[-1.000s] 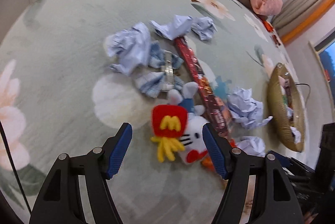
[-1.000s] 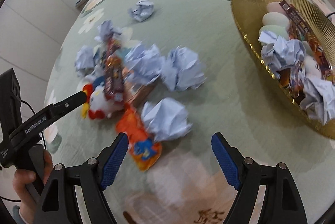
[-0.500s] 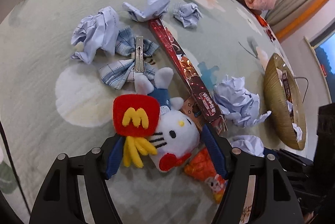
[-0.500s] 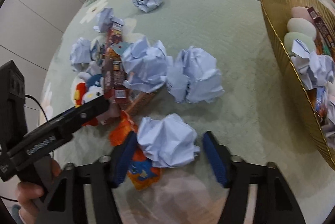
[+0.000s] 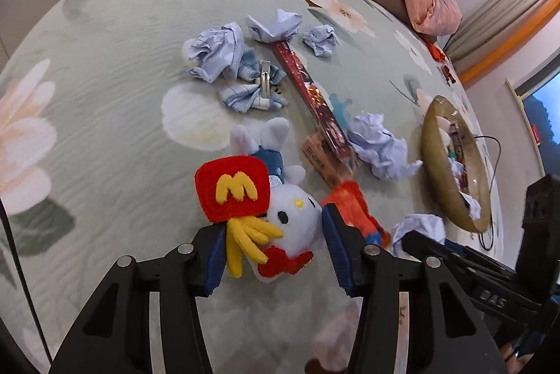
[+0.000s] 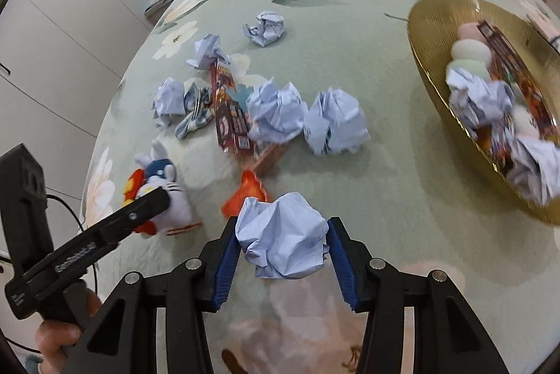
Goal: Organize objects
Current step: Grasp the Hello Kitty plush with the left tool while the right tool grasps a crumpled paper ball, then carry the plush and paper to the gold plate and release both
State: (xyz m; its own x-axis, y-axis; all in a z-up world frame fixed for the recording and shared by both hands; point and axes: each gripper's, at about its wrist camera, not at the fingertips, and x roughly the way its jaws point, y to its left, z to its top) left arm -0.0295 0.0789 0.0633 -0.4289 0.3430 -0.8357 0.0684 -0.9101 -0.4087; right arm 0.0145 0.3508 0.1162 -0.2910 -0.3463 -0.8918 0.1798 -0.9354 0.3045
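bowl (image 6: pixel 434 34) holds paper, eggs, snacks; left fingers (image 5: pixel 337 244) pinch plush (image 5: pixel 280 216), right fingers (image 6: pixel 227 255) paper ball (image 6: pixel 283 237).

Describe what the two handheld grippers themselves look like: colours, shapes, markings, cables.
Both the left gripper and right gripper have matte black angular linkage arms with silver rivets, ending in two fingers faced with ribbed blue pads. The left one's side carries white lettering, too blurred to read surely, and a thin black cable trails behind it.

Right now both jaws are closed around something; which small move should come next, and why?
Probably lift the right gripper slightly: its jaws already pinch the crumpled paper ball, and the gold bowl with similar paper lies ahead to the right. The left gripper can hold the plush toy.
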